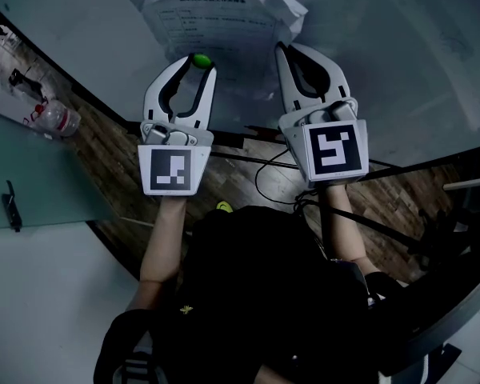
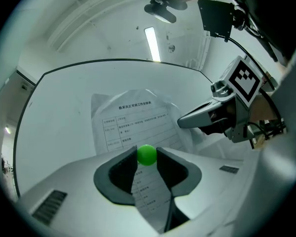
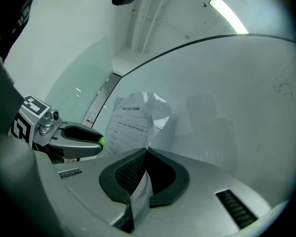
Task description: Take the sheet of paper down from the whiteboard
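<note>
Glossy white whiteboard (image 1: 384,38) carries one crumpled printed paper sheet (image 1: 216,22). Two grippers work it: left gripper (image 1: 198,64) part-open, pinching one small green round magnet (image 1: 201,60) against the sheet; right gripper (image 1: 284,50) clamped tight on the sheet's right edge.

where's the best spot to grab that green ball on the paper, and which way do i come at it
Pinch the green ball across its round sides, one pad on each, coming straight at the whiteboard from the front. It stands proud of the flat sheet of paper, so only its sides offer a hold. The left gripper grips it that way now.
</note>
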Available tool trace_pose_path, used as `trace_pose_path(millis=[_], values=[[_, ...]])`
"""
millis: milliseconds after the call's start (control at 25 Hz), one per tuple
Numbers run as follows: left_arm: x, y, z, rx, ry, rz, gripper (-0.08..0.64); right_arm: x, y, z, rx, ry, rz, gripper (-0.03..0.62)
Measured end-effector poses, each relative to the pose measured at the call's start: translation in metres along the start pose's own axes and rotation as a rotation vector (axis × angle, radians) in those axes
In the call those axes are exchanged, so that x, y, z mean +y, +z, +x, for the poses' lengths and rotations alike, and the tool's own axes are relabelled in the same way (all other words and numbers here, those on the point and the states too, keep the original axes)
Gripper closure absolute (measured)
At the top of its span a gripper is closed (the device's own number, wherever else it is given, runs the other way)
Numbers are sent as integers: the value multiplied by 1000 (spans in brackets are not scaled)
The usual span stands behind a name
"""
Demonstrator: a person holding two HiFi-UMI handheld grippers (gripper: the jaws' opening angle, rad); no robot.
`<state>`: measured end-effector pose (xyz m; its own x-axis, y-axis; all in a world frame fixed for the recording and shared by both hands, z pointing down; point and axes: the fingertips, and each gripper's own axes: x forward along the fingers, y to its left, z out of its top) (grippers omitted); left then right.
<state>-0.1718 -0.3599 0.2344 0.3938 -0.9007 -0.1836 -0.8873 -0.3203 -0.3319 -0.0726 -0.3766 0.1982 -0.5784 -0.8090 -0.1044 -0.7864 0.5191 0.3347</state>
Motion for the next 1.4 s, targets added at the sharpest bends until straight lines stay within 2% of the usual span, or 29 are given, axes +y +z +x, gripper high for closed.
trace_pose_path(millis=[240,640,1160,1400], values=[[1,-1,3,33,-14,-15,442,-4,-3,4,12,33,62,568],[-31,-20,-25,50,-21,-57,442,20,-37,-24,19,107,147,568],[-48,-15,-42,88,55,-29,442,25,-36,-47,-32,194,191,568],[-94,-7,-61,100,92,-2,442,23,-44,-95,-57,256,237,568]])
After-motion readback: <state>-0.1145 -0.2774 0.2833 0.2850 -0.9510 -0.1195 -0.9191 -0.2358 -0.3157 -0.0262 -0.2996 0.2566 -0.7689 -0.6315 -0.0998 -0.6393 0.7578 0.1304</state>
